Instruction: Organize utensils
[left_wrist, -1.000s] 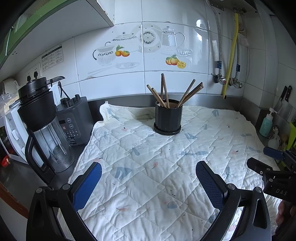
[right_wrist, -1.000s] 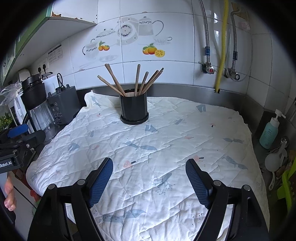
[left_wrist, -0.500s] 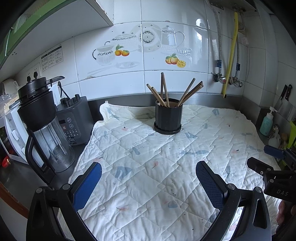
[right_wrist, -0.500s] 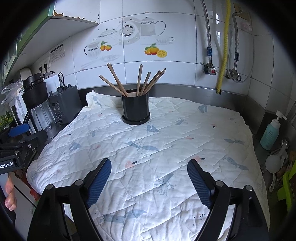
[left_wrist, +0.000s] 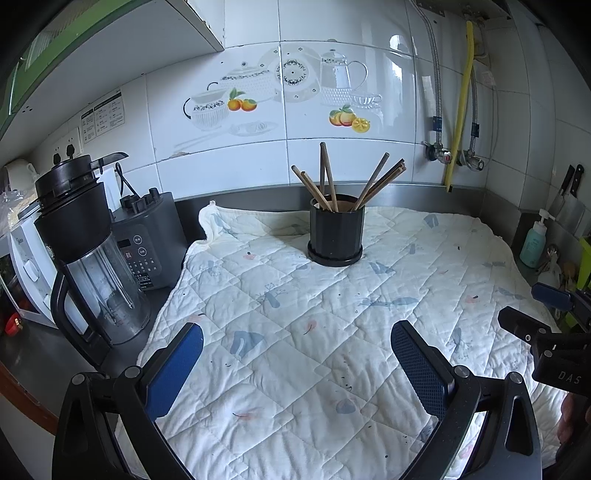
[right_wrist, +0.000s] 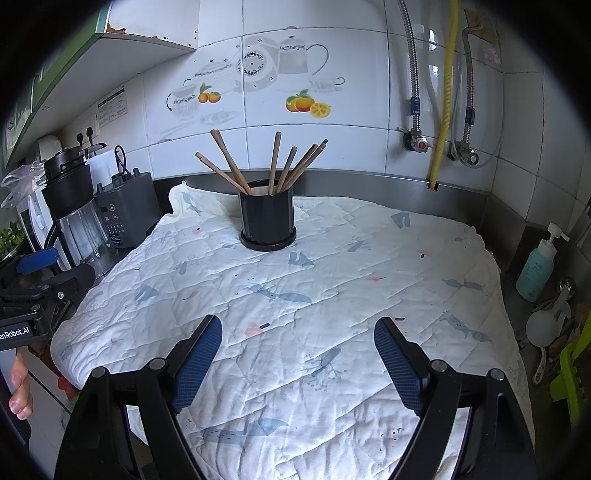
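1. Both grippers hover low over the near edge of the tabletop: the left gripper (left_wrist: 297, 354) with its blue pads spread wide and nothing between them, the right gripper (right_wrist: 298, 349) likewise spread and empty.
2. Wooden chopsticks (left_wrist: 349, 181) stand fanned out in a black holder (left_wrist: 335, 234), leaning against its rim at different angles.
3. The holder sits upright on its round base toward the back of a white quilted cloth (left_wrist: 295, 332) that covers the tabletop, near the tiled wall and well apart from both grippers.
4. No loose utensil shows anywhere on the cloth in either view; every chopstick in sight is already in the holder.
5. A blender (left_wrist: 88, 254) and a grey appliance base (left_wrist: 147, 240) stand off the cloth's left edge; a soap bottle (right_wrist: 537, 267) stands off its right edge.
6. Judging by this layout, the task looks finished or very close to it, with nothing visibly left to collect; whether more utensils lie outside the frames cannot be told.
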